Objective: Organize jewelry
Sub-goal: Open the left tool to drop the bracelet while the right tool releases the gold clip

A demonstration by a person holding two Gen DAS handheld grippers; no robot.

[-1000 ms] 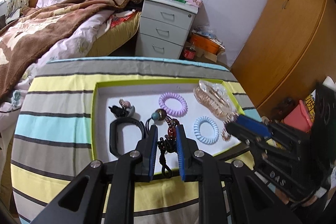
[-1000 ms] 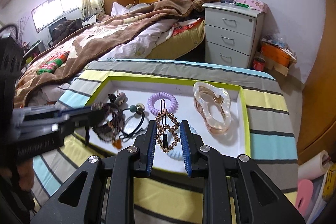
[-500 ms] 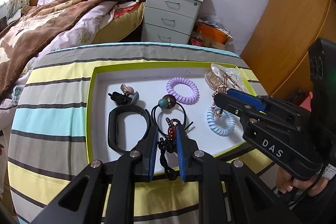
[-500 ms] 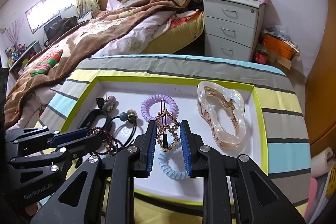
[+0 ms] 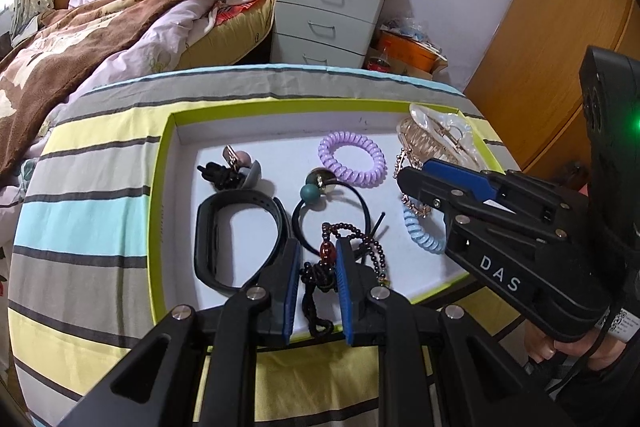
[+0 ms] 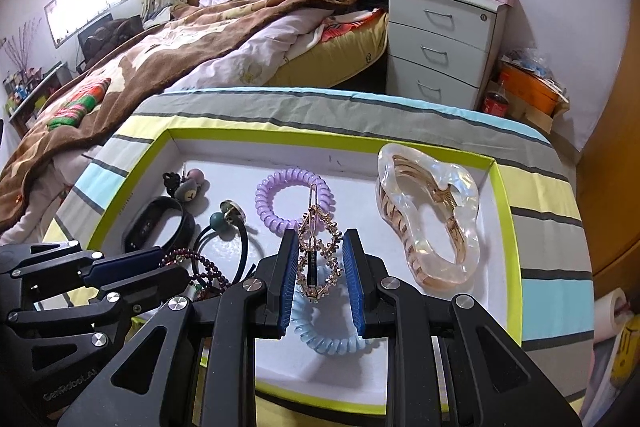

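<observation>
A white tray with a green rim (image 5: pixel 162 187) (image 6: pixel 502 211) lies on the striped table. My left gripper (image 5: pixel 318 249) is shut on a dark beaded bracelet (image 5: pixel 324 267), held low over the tray's near side. My right gripper (image 6: pixel 320 239) is shut on a gold ornate hair clip (image 6: pixel 318 259), above a blue coil hair tie (image 6: pixel 328 335). The right gripper also shows in the left wrist view (image 5: pixel 404 179). In the tray lie a purple coil tie (image 5: pixel 352 159), a black band (image 5: pixel 236 231), a black elastic with beads (image 5: pixel 316 187), a small charm tie (image 5: pixel 236 171) and a clear claw clip (image 6: pixel 428 219).
A bed with a brown blanket (image 6: pixel 180 47) and a grey drawer cabinet (image 6: pixel 440 39) stand behind the table. A wooden wardrobe (image 5: pixel 560 27) is at the right. The striped cloth (image 5: pixel 80 219) surrounds the tray.
Both grippers moved forward and lower over the tray, still holding their items. The right gripper shifted left, closer to the left one; the bracelet now hangs near the tray floor.
</observation>
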